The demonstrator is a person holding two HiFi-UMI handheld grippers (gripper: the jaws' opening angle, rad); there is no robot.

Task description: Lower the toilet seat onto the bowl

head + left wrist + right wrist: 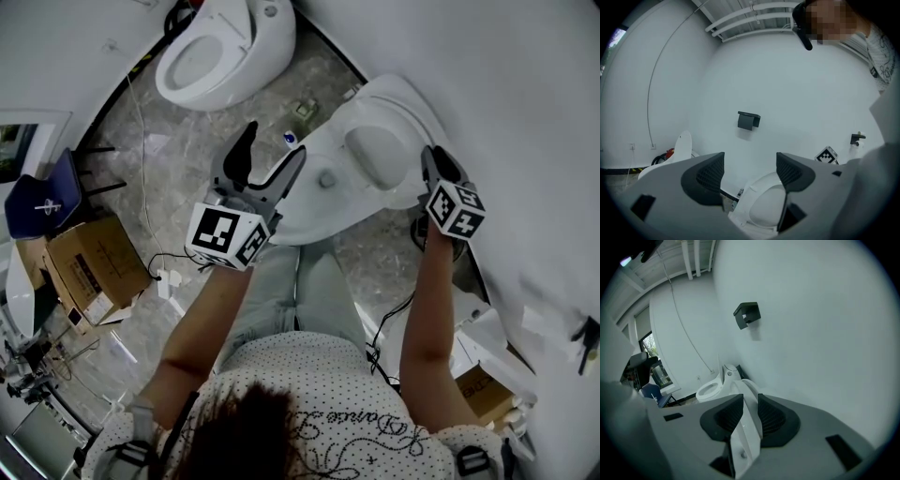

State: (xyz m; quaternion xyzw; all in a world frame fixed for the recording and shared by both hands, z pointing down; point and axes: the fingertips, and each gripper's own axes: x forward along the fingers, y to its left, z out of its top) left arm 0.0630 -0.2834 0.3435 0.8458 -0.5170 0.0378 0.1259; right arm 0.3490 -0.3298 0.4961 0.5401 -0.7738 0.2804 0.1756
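The white toilet point(314, 192) stands against the wall with its seat point(375, 155) raised. My right gripper point(429, 167) is at the seat's right edge. In the right gripper view its jaws point(750, 406) are shut on the thin white rim of the seat point(743, 446), which runs up between the two black pads. My left gripper point(268, 161) hangs open above the bowl's left side and holds nothing. In the left gripper view the gripper point(750, 169) is open, and the raised seat point(766, 204) shows through the gap below the fingers.
A second toilet point(220, 52) stands further along the wall. A black paper holder point(748, 120) is fixed to the wall. A cardboard box point(89, 267) and a blue chair point(47, 197) stand at the left. Cables lie on the floor beside the person's legs point(291, 291).
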